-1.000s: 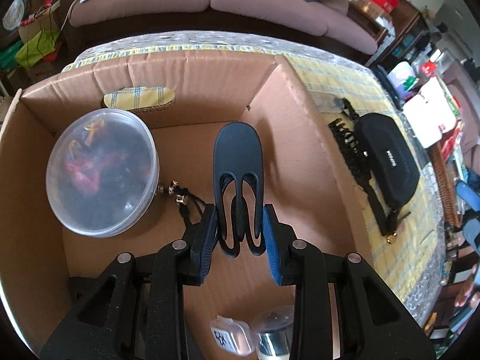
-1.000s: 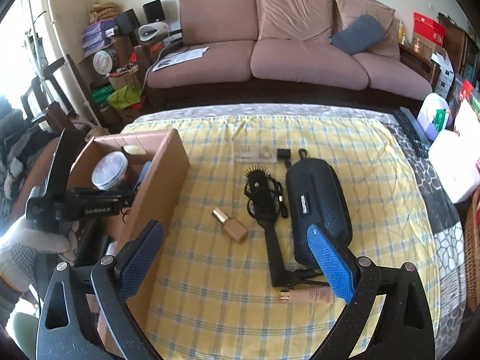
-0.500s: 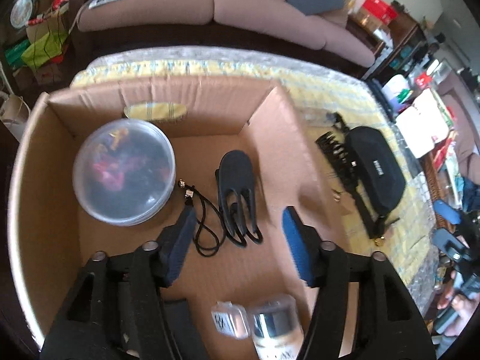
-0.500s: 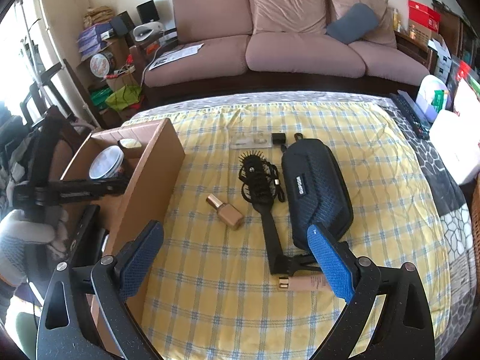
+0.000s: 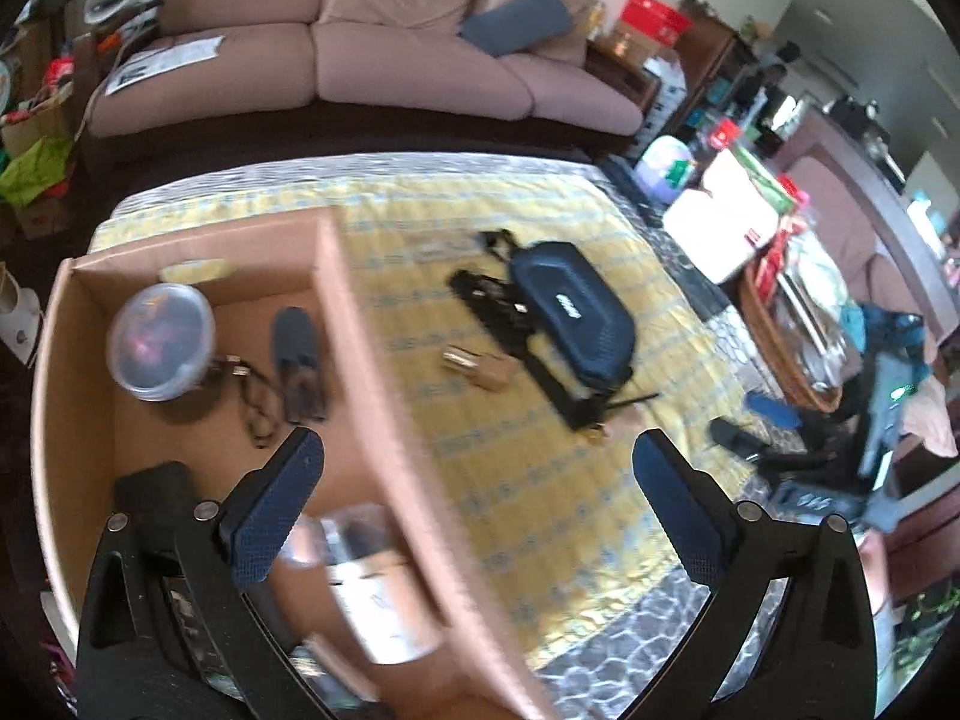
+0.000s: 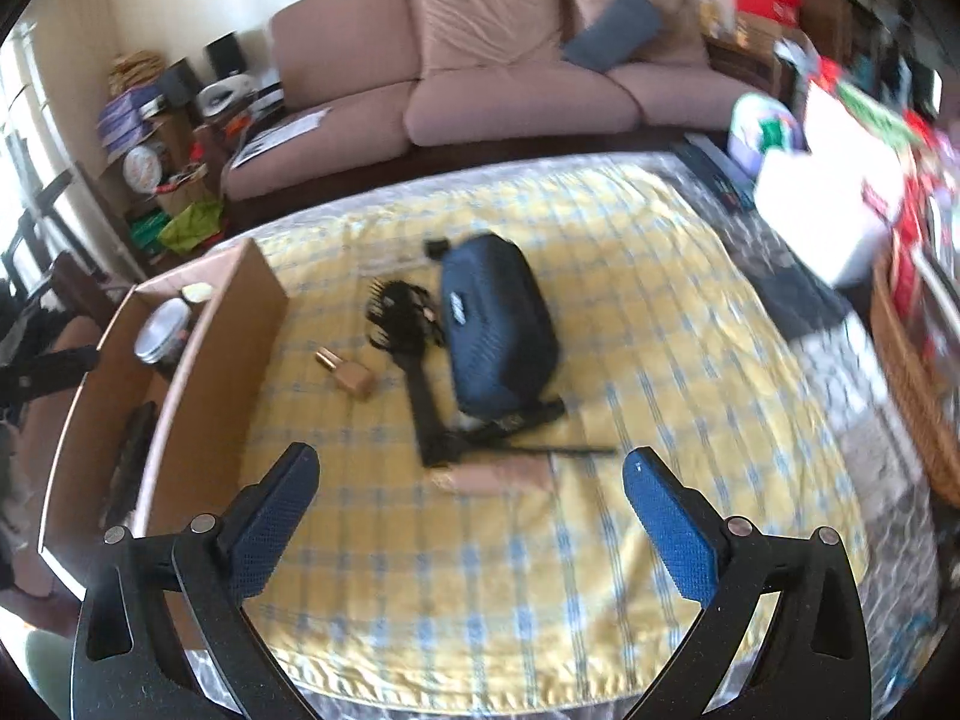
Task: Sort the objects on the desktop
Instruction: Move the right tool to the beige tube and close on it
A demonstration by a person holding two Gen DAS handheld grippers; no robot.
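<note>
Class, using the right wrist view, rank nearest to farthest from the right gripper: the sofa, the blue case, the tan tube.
1. tan tube, just ahead of the right gripper
2. blue case, mid-table
3. sofa, beyond the table

Bench [image 6: 600, 570] under yellow plaid cloth [image 6: 654, 324]. On it: cardboard box [image 6: 216, 372] at left edge, gold bottle [image 6: 348, 373] near box, black brush [image 6: 408, 354] touching blue case [image 6: 495, 330], tan tube [image 6: 501, 474] by brush handle
</note>
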